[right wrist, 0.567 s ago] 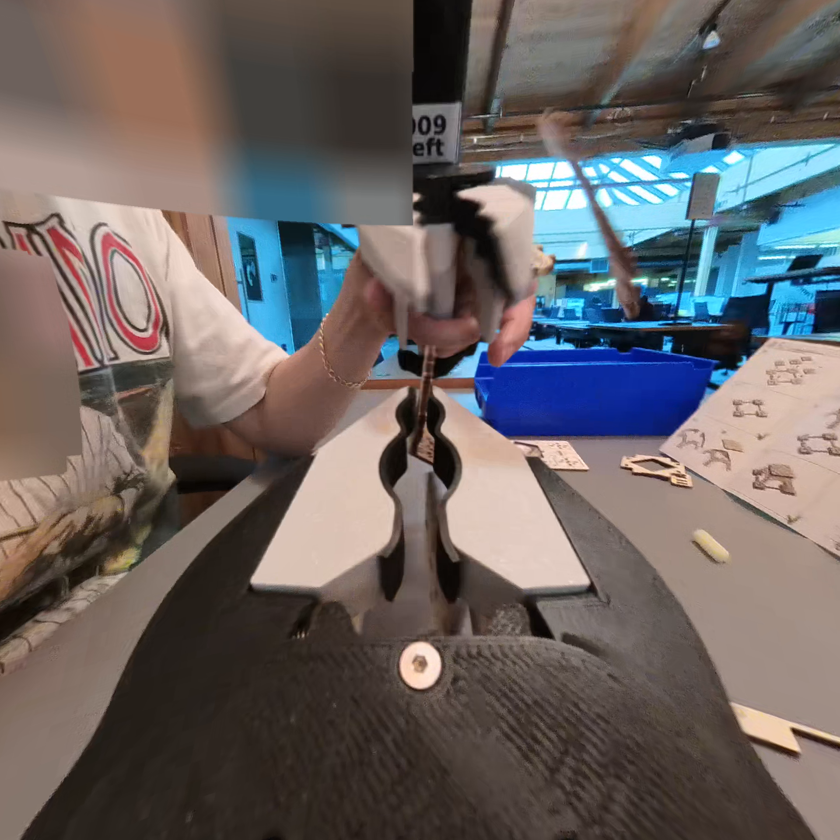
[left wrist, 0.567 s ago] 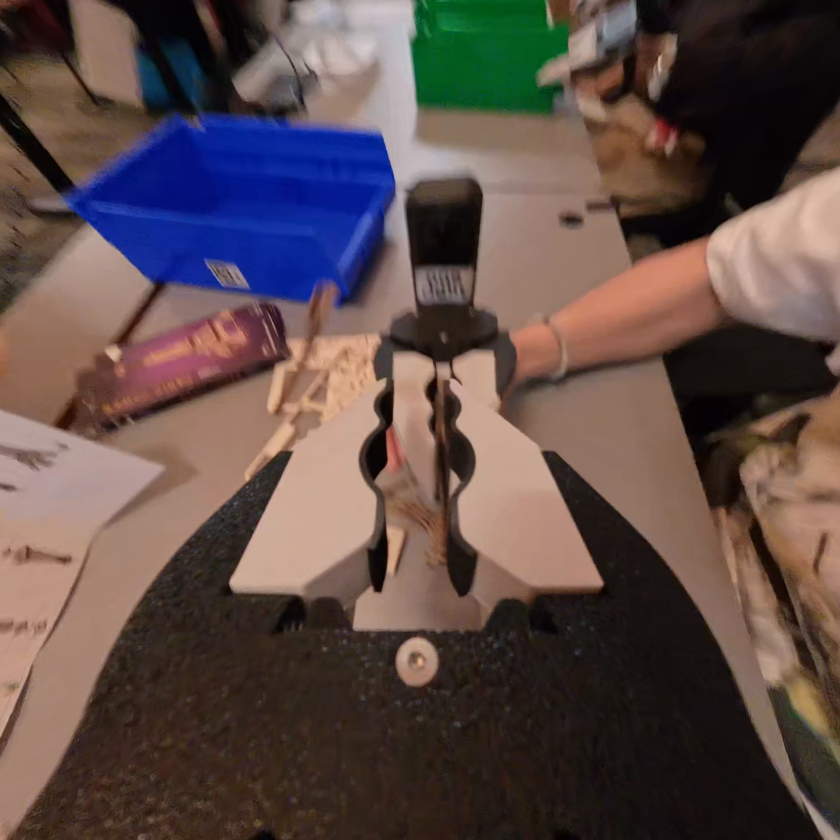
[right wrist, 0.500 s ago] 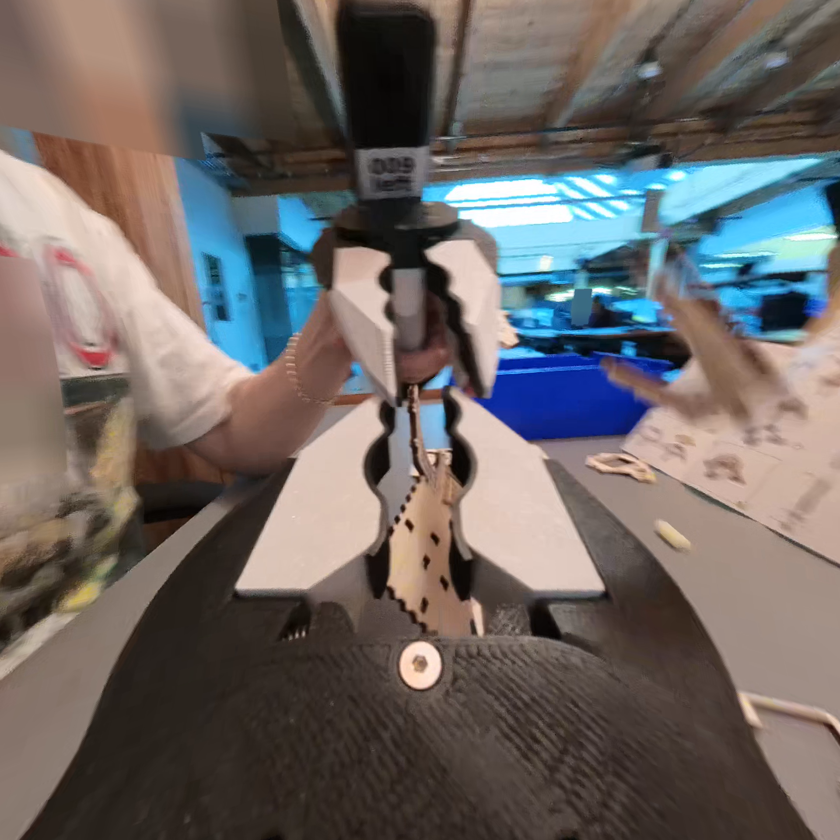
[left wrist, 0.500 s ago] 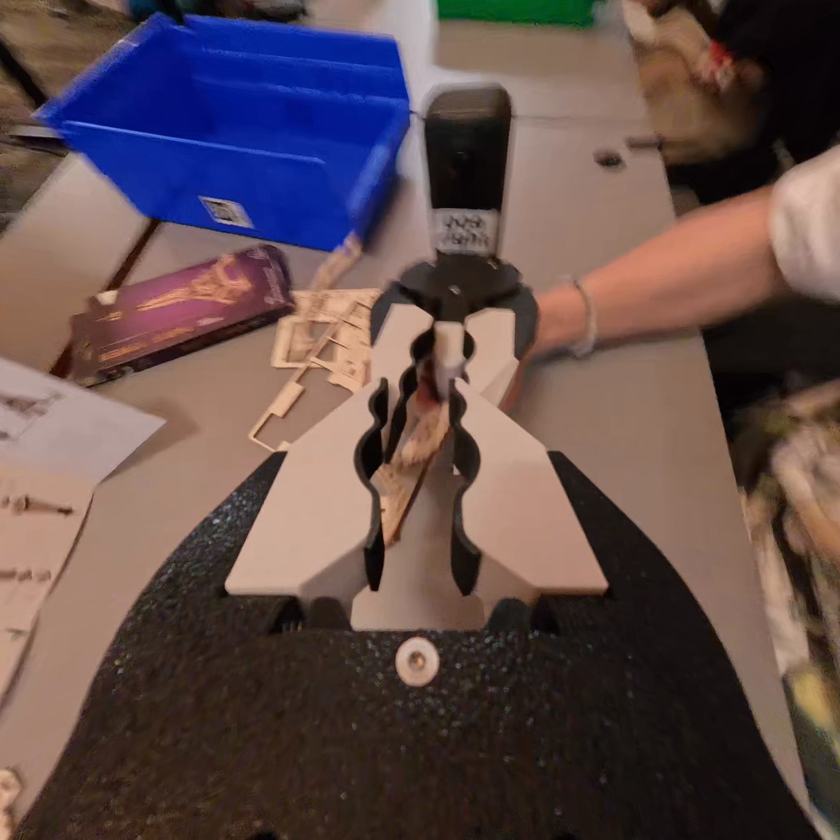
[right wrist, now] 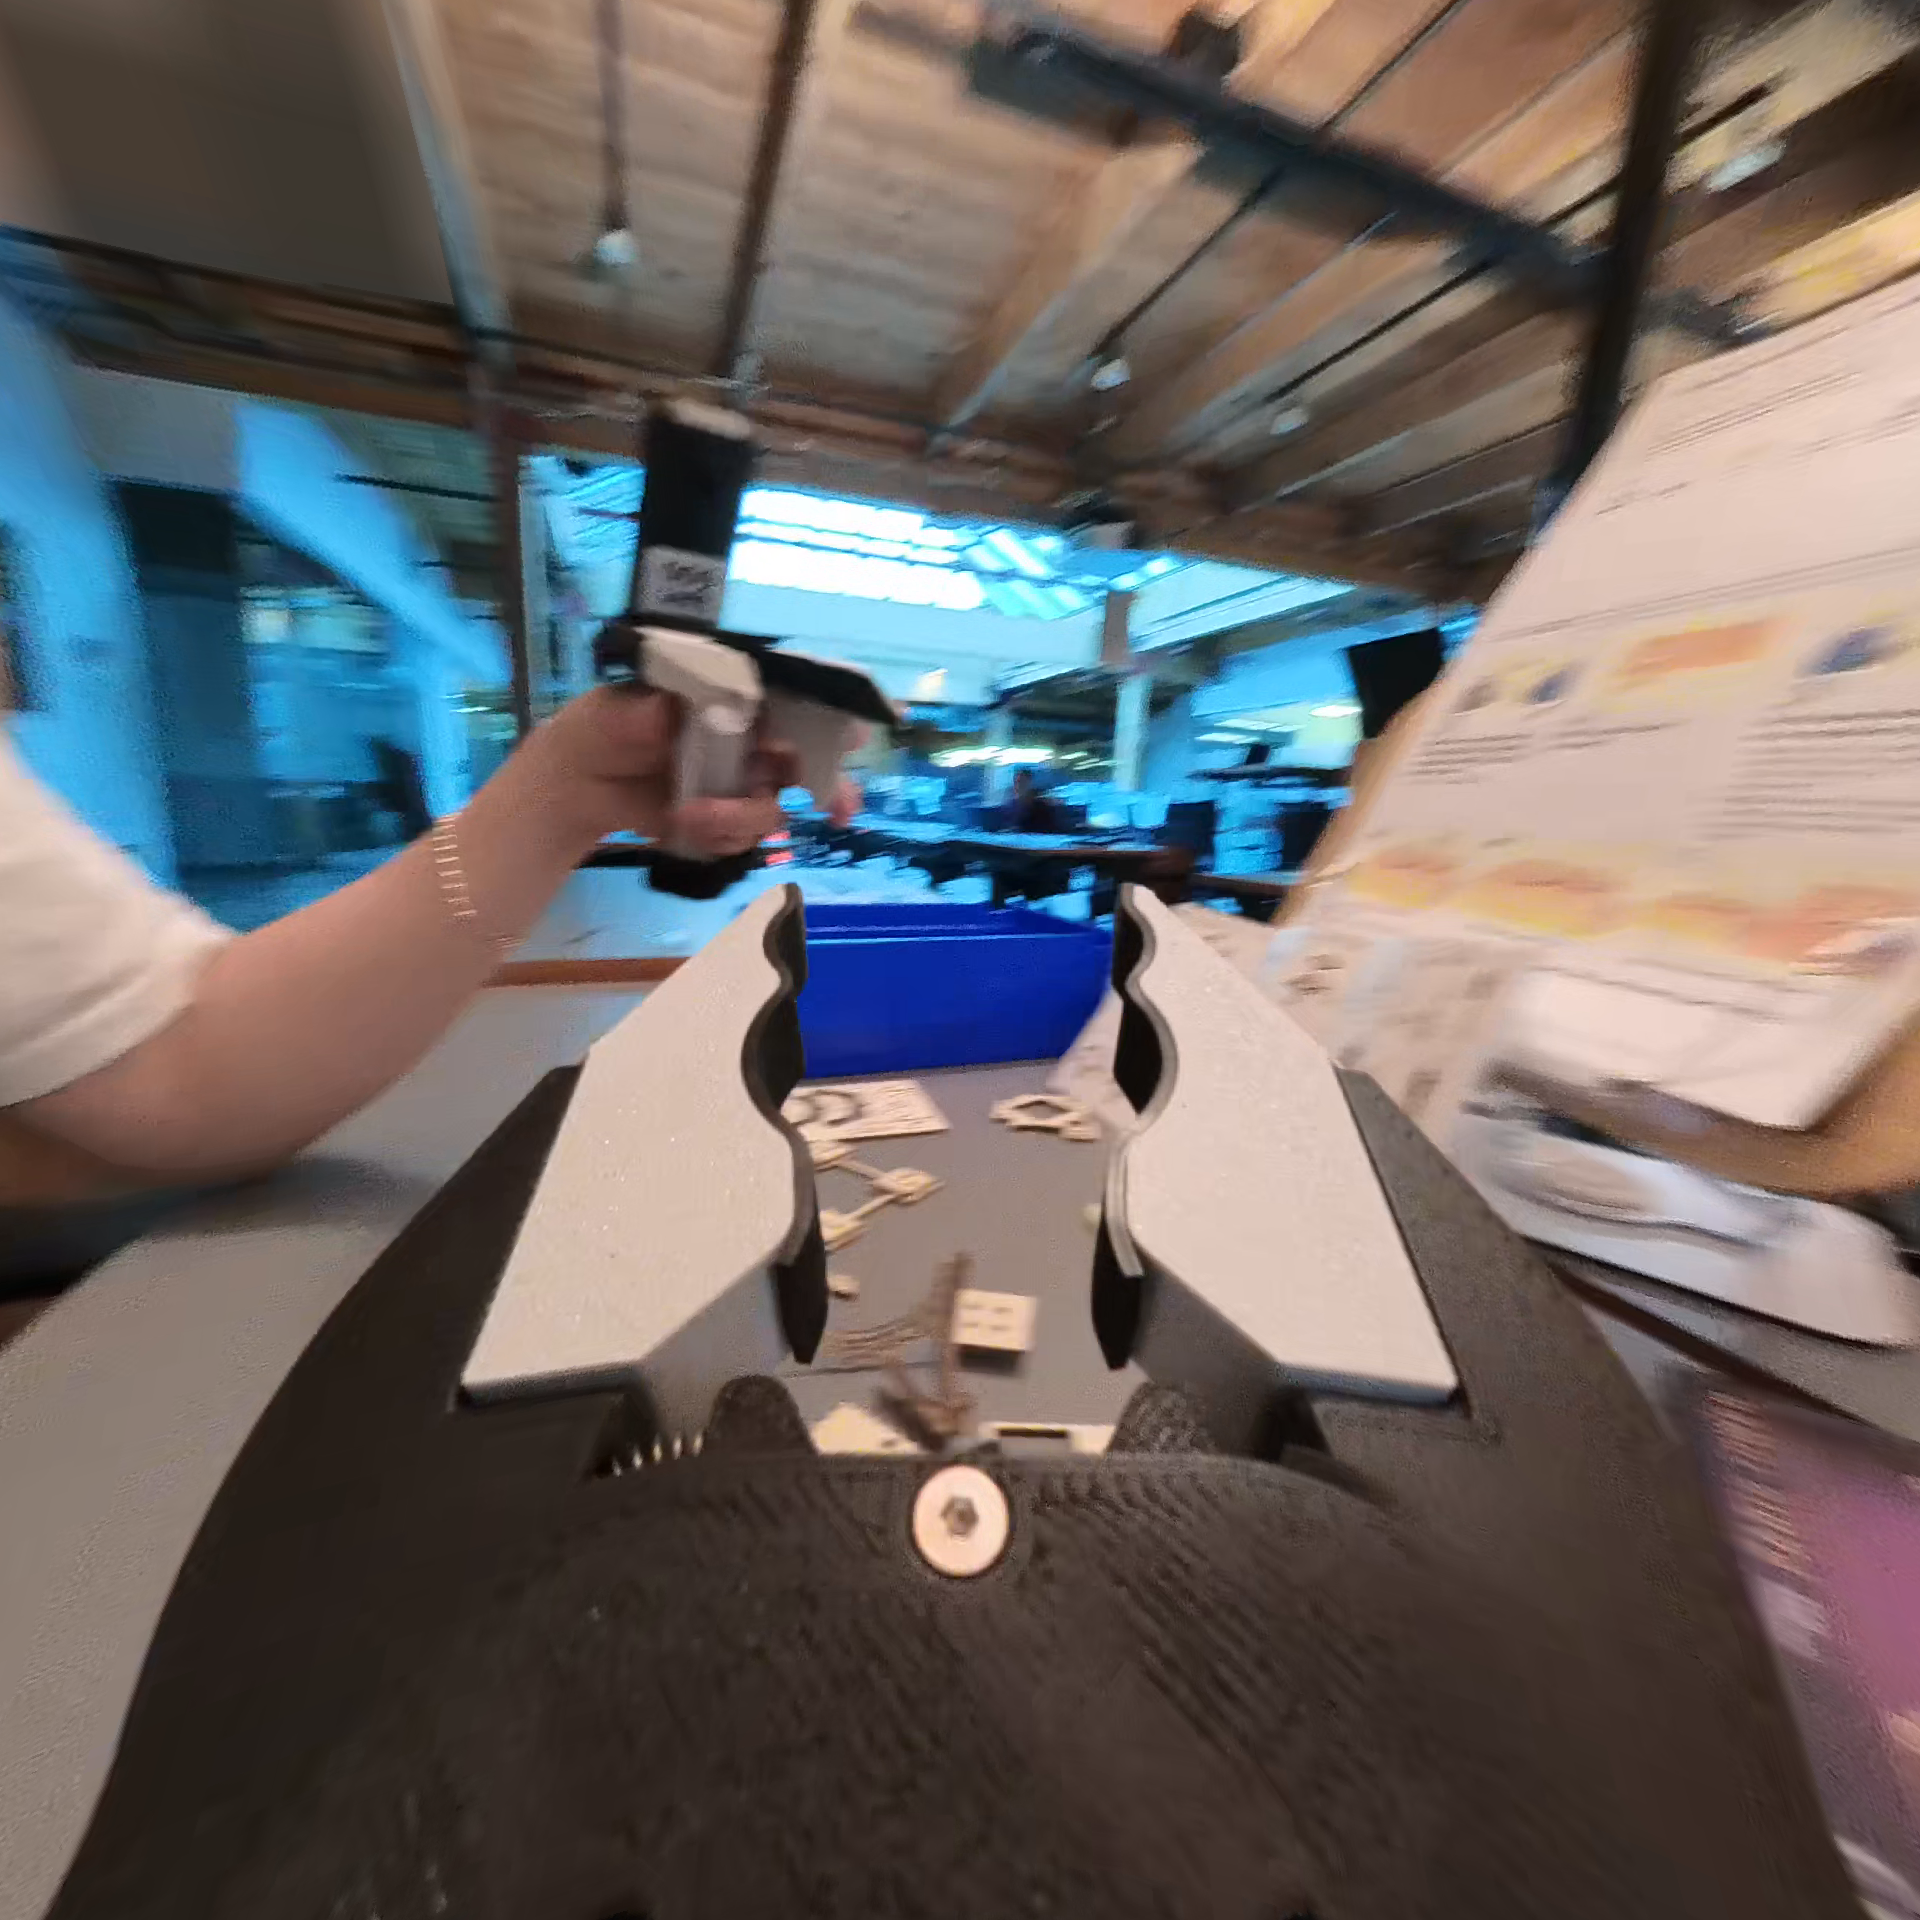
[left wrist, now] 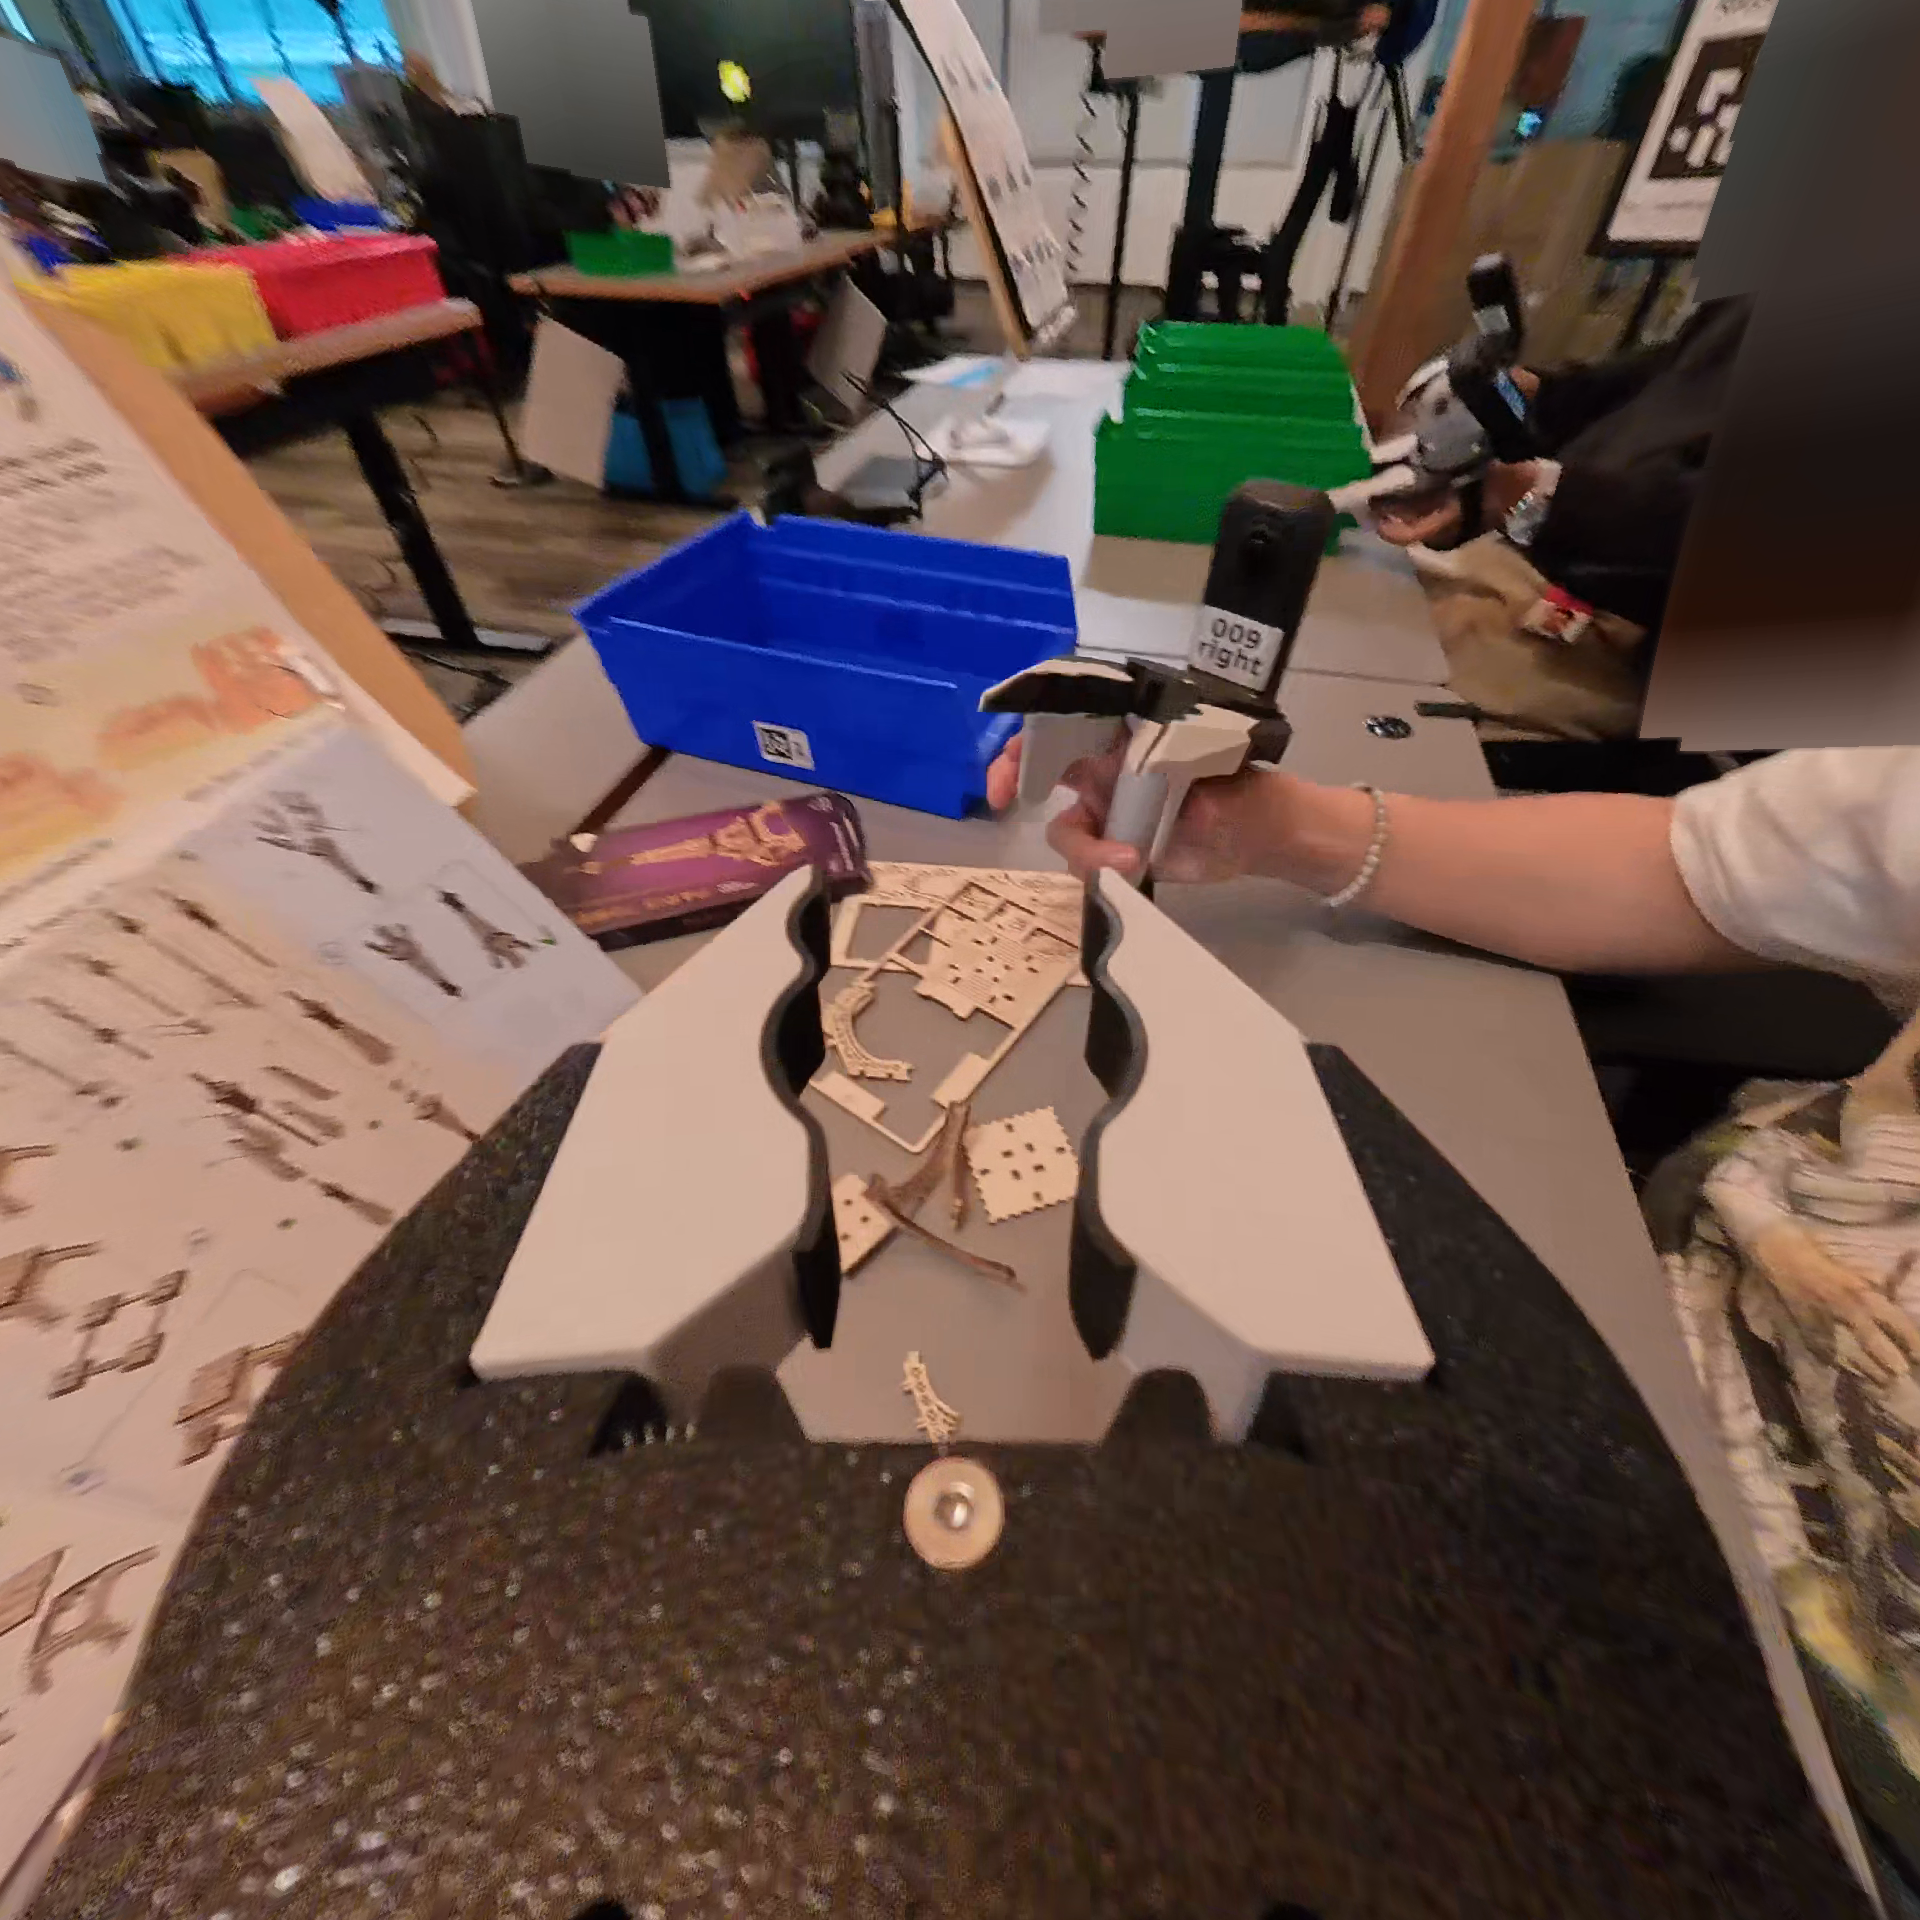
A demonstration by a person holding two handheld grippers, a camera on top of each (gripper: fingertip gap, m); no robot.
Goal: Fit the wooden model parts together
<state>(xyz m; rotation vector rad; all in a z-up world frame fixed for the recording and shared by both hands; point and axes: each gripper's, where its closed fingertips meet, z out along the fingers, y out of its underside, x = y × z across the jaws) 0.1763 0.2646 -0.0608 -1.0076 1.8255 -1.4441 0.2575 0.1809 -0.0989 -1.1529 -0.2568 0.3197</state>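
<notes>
My left gripper [left wrist: 956,914] is open and empty above the grey table [left wrist: 1351,1039]. Between its fingers lie a pale wooden parts sheet [left wrist: 966,935], a square perforated piece [left wrist: 1018,1164], a smaller perforated piece [left wrist: 860,1221] and dark curved strips [left wrist: 935,1216]. A small wooden bit [left wrist: 930,1397] rests on the gripper's base. My right gripper [right wrist: 956,925] is open and empty over the same pieces: the square piece [right wrist: 992,1320] and dark strips [right wrist: 914,1330]. Each gripper shows in the other's view, held in a hand: the right [left wrist: 1049,707], the left [right wrist: 821,717].
A blue bin [left wrist: 831,644] stands behind the parts, with a purple box [left wrist: 707,862] in front of it. A large instruction sheet [left wrist: 260,987] and a poster board [left wrist: 125,623] stand at the left. Green bins [left wrist: 1226,447] are farther back. Another person's gripper [left wrist: 1455,416] is at the far right. My right fingertips sit around 12 cm from my left ones.
Both grippers were shut on wooden pieces held close together. Now both are open, the pieces lie on the table, and the grippers have drawn apart.
</notes>
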